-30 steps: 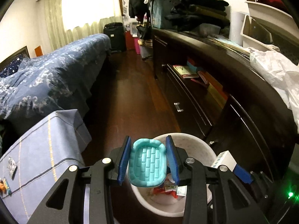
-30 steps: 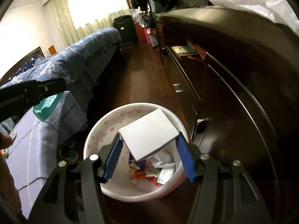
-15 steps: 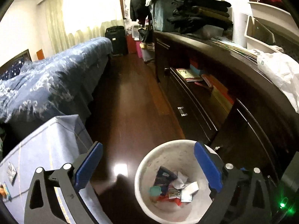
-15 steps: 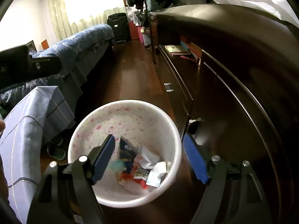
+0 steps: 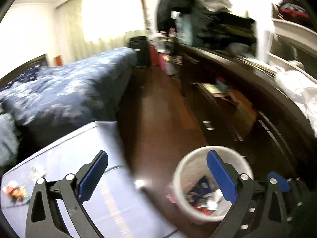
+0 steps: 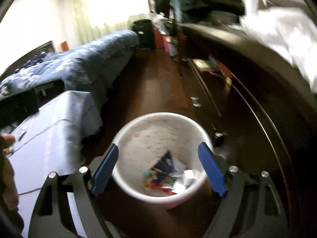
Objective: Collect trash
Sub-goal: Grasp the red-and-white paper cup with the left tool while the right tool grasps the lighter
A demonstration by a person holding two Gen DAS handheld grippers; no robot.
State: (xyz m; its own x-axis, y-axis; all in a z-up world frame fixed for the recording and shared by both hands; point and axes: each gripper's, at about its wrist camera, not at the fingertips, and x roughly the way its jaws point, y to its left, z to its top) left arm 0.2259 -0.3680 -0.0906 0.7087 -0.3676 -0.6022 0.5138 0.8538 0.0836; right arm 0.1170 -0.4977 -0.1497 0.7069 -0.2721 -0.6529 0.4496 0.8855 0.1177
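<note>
White plastic, pink-speckled inside, the bin (image 6: 162,138) stands on the floor against the dark cabinet (image 6: 257,119), low enough to drop into. My right gripper (image 6: 158,168) hangs over it, jaws opening with nothing between; the trash (image 6: 168,176) lies at its bottom. My left gripper (image 5: 156,176), spread wide and empty, alone shows scraps (image 5: 15,192) near the cloth-covered table (image 5: 69,158) edge.

Ahead of me a bright curtained window (image 5: 111,19) lights white walls (image 5: 27,33). A dark wood floor (image 5: 158,107) runs between a bed (image 5: 69,83) under a blue patterned cover on my left and a long dark cabinet (image 5: 247,103) on my right, clothes (image 5: 208,15) heaped on its top.
</note>
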